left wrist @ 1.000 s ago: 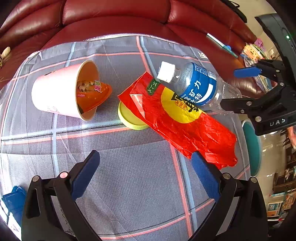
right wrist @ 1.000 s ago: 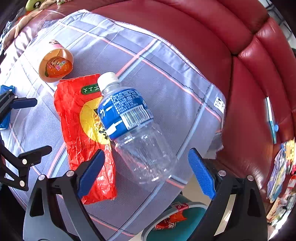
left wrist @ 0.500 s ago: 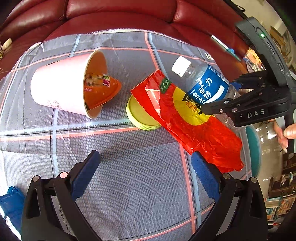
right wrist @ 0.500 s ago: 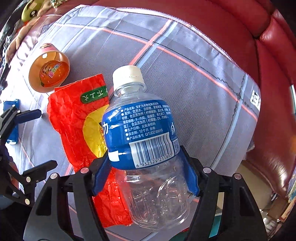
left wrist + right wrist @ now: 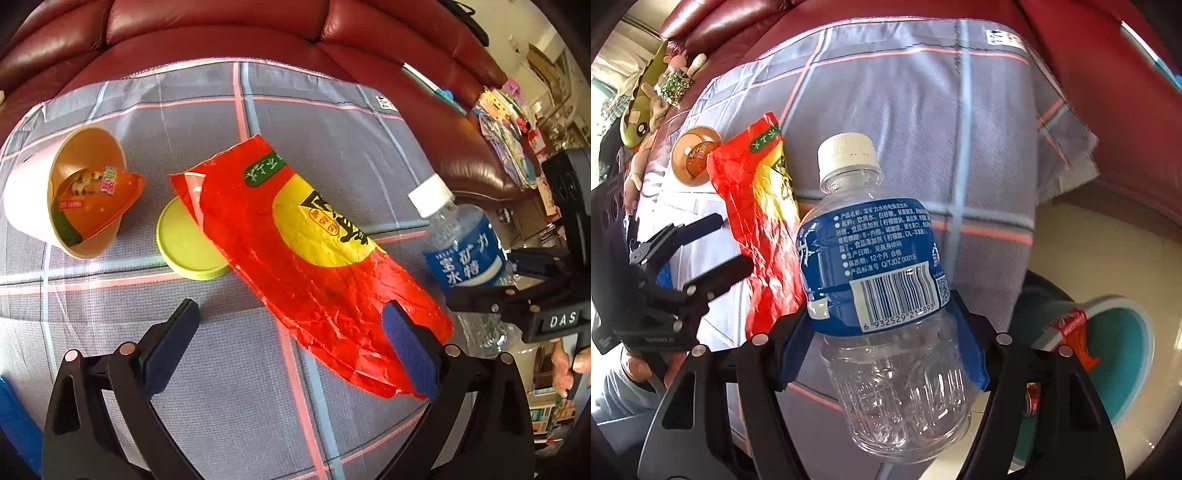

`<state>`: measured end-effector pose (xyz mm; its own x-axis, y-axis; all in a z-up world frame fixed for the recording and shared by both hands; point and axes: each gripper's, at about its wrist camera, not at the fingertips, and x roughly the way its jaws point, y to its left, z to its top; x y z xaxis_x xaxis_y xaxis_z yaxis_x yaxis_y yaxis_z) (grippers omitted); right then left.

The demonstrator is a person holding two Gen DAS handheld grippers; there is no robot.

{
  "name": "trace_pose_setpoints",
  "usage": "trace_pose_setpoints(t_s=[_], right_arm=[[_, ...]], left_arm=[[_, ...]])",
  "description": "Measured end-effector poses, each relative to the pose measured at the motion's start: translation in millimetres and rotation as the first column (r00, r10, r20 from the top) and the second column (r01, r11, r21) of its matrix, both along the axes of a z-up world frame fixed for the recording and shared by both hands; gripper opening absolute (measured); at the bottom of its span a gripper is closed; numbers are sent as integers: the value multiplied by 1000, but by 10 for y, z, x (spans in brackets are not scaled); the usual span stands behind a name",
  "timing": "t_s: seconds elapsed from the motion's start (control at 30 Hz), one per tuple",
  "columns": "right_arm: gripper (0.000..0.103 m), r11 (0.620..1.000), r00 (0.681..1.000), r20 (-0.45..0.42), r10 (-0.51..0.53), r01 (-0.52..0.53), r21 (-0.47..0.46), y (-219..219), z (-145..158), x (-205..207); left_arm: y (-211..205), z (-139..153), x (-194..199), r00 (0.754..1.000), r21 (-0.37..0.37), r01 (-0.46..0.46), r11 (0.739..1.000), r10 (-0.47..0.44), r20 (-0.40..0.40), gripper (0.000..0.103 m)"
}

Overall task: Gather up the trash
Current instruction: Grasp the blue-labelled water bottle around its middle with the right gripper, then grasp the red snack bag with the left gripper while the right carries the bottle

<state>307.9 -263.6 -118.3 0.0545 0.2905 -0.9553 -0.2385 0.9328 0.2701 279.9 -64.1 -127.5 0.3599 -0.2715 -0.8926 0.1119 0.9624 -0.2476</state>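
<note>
My right gripper (image 5: 882, 343) is shut on a clear plastic bottle (image 5: 882, 280) with a blue label and white cap, held above the cloth's right edge; the bottle also shows in the left wrist view (image 5: 461, 247). My left gripper (image 5: 288, 347) is open and empty, its right finger over the near end of a crumpled red wrapper (image 5: 303, 258) lying on the cloth. A yellow-green lid (image 5: 184, 243) lies partly under the wrapper. A pink paper cup (image 5: 62, 206) lies on its side with an orange packet inside.
A grey plaid cloth (image 5: 314, 122) covers a red leather sofa (image 5: 221, 33). A teal bin (image 5: 1123, 354) with a red wrapper inside stands on the floor off the cloth's right edge. Soft toys (image 5: 646, 110) sit at the sofa's far end.
My right gripper closed on the bottle, lifted it off the wrapper and carried it right, past the cloth's edge. My left gripper moved toward the red wrapper.
</note>
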Motion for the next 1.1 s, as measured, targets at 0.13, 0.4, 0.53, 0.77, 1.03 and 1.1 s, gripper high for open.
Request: trace_pose_setpoints(t_s=[0.13, 0.4, 0.53, 0.77, 1.03, 1.1], right_arm=[[66, 999, 999, 21, -24, 24, -22, -173, 91, -277], [66, 996, 996, 72, -51, 56, -68, -294, 106, -493], [66, 994, 993, 84, -85, 91, -60, -380, 114, -565], [66, 986, 980, 116, -162, 166, -20, -650, 238, -769], [66, 945, 925, 193, -327, 325, 43, -1333, 594, -1208], [66, 928, 905, 208, -372, 369, 55, -1538, 652, -1343]], left_arm=[[-188, -15, 59, 1000, 70, -12, 997, 11, 17, 98], [-644, 24, 56, 996, 241, -11, 970, -10, 85, 27], [-804, 73, -32, 993, 255, 37, 966, -63, 96, 8], [-952, 440, -388, 973, 228, 149, 962, -184, 141, 8], [-1412, 934, -778, 926, 186, 282, 941, -318, 206, 8], [-1581, 1013, -872, 907, 194, 320, 927, -359, 219, 8]])
